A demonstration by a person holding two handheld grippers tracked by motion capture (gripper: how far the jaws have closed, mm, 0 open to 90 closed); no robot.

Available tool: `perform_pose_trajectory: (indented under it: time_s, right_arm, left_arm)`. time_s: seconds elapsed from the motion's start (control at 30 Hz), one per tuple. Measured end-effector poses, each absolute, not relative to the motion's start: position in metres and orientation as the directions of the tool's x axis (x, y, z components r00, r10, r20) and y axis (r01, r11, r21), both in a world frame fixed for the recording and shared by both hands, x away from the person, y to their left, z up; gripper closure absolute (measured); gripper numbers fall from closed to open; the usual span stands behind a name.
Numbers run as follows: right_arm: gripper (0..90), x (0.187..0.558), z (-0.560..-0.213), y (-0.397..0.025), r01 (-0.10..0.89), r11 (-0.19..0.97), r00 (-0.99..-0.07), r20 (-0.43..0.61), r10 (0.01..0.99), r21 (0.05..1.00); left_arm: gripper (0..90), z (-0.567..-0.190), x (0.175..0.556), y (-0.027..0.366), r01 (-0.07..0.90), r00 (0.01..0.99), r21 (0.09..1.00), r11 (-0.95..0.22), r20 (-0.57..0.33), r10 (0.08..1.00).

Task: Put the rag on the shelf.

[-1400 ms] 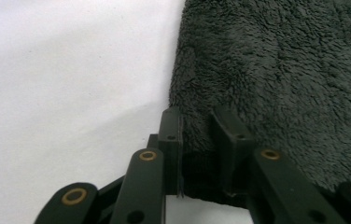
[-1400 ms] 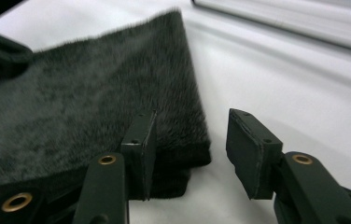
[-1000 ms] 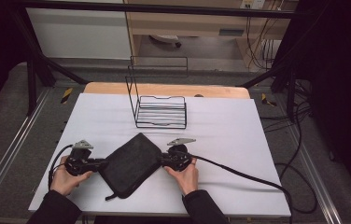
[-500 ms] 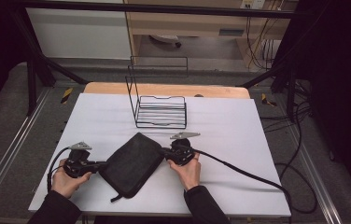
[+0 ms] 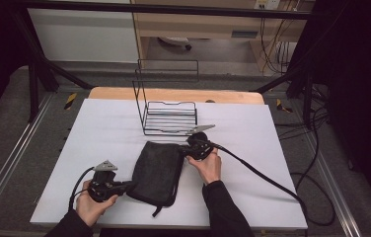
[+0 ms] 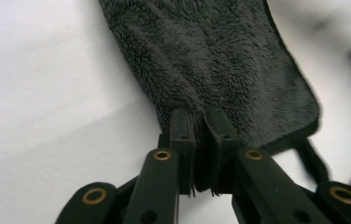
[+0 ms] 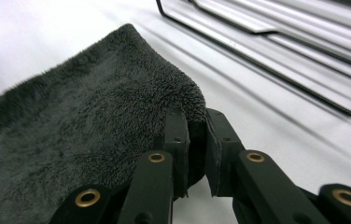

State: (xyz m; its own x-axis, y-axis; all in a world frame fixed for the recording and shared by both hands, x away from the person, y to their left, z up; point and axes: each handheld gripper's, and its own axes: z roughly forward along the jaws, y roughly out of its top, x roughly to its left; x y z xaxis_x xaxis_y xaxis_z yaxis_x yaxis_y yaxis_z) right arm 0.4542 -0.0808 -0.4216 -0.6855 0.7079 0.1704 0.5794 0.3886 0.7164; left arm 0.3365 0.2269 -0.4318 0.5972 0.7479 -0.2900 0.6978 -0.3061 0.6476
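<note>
Two corners pinched, and the dark fleece cloth [image 5: 156,173] swings round on the white table [image 5: 99,128] as I watch. My right gripper [image 5: 189,149] now sits up at the far corner of the cloth, just in front of the wire rack [image 5: 169,117], where half a second back it was level with the left one, nearer the table's front edge. My left gripper [image 5: 127,186] has gone the other way, drawn back toward the person's side and down to the near left corner. So the cloth, which lay as a diamond between the hands a moment ago, now runs lengthways, away from me, with its long edges almost square to the table.

Left gripper view: jaws clamped tight on a fold of the cloth's [image 6: 220,70] edge, pile bunched between them. Right gripper view: same story, jaws closed over the rounded corner of the cloth [image 7: 94,135], with the rack's wires [image 7: 276,42] just beyond. Both grips look solid to me.

What does it mean? I read this as turning and stretching the cloth to line it up, likely ahead of a fold or a lift toward the rack. The cloth lies flat in the middle of the table, its hanging loop [image 5: 158,210] trailing off the near edge, near the front. One diagonal is now taut between the hands.
</note>
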Motion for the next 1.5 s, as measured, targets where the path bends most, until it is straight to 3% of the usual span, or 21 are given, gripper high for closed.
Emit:
perform_pose_trajectory:
  time_s: [0.1, 0.13, 0.17, 0.2, 0.23, 0.3, 0.37, 0.43, 0.53, 0.83, 1.03, 1.07, 1.1, 1.27, 1.5]
  right_arm:
    - [76.3, 0.453, -0.432, -0.077, 0.563, 0.403, -0.686, 0.136, 0.715, 0.722]
    - [65.9, 0.448, -0.431, -0.077, 0.538, 0.389, -0.681, 0.113, 0.724, 0.748]
    - [65.9, 0.448, -0.431, -0.077, 0.538, 0.389, -0.681, 0.113, 0.724, 0.748]
    - [51.9, 0.438, -0.423, -0.08, 0.528, 0.353, -0.679, 0.134, 0.722, 0.773]
    - [46.0, 0.433, -0.421, -0.08, 0.516, 0.351, -0.678, 0.122, 0.725, 0.782]
    - [43.1, 0.426, -0.417, -0.08, 0.506, 0.354, -0.683, 0.114, 0.722, 0.787]
    - [31.6, 0.408, -0.414, -0.078, 0.493, 0.361, -0.699, 0.114, 0.706, 0.791]
    - [26.0, 0.393, -0.416, -0.075, 0.503, 0.366, -0.704, 0.125, 0.699, 0.783]
    - [23.7, 0.372, -0.424, -0.07, 0.528, 0.347, -0.703, 0.17, 0.69, 0.775]
    - [31.5, 0.335, -0.454, -0.058, 0.59, 0.377, -0.691, 0.206, 0.693, 0.714]
    - [48.2, 0.327, -0.456, -0.056, 0.594, 0.351, -0.672, 0.206, 0.712, 0.723]
    - [60.5, 0.328, -0.454, -0.057, 0.616, 0.348, -0.663, 0.226, 0.713, 0.707]
    - [60.5, 0.328, -0.454, -0.057, 0.616, 0.348, -0.663, 0.226, 0.713, 0.707]
    - [78.2, 0.333, -0.454, -0.058, 0.632, 0.345, -0.677, 0.279, 0.68, 0.694]
    - [82.4, 0.342, -0.443, -0.075, 0.642, 0.357, -0.684, 0.296, 0.666, 0.678]
  left_arm:
    - [78.0, -0.432, 0.337, 0.23, 0.689, 0.6, 0.651, -0.318, -0.267, 0.754]
    - [71.2, -0.431, 0.337, 0.231, 0.684, 0.603, 0.654, -0.324, -0.257, 0.755]
    - [71.2, -0.43, 0.337, 0.232, 0.673, 0.608, 0.66, -0.333, -0.238, 0.757]
    - [63.6, -0.428, 0.337, 0.234, 0.657, 0.609, 0.674, -0.337, -0.212, 0.764]
    - [60.9, -0.427, 0.338, 0.235, 0.65, 0.61, 0.68, -0.339, -0.202, 0.766]
    - [59.0, -0.425, 0.34, 0.238, 0.635, 0.612, 0.692, -0.343, -0.18, 0.77]
    - [57.9, -0.426, 0.343, 0.24, 0.631, 0.612, 0.689, -0.357, -0.158, 0.775]
    - [57.7, -0.43, 0.347, 0.241, 0.642, 0.611, 0.675, -0.364, -0.164, 0.775]
    - [59.6, -0.435, 0.349, 0.242, 0.658, 0.617, 0.655, -0.371, -0.186, 0.765]
    - [75.9, -0.439, 0.345, 0.237, 0.683, 0.625, 0.62, -0.386, -0.221, 0.749]
    - [85.8, -0.438, 0.344, 0.234, 0.685, 0.631, 0.609, -0.4, -0.221, 0.744]
    - [87.1, -0.438, 0.344, 0.234, 0.688, 0.628, 0.608, -0.396, -0.226, 0.745]
    - [87.1, -0.438, 0.344, 0.234, 0.692, 0.625, 0.606, -0.392, -0.23, 0.746]
    - [88.1, -0.436, 0.341, 0.235, 0.702, 0.617, 0.607, -0.373, -0.257, 0.743]
    - [88.2, -0.432, 0.33, 0.231, 0.711, 0.623, 0.623, -0.325, -0.344, 0.703]
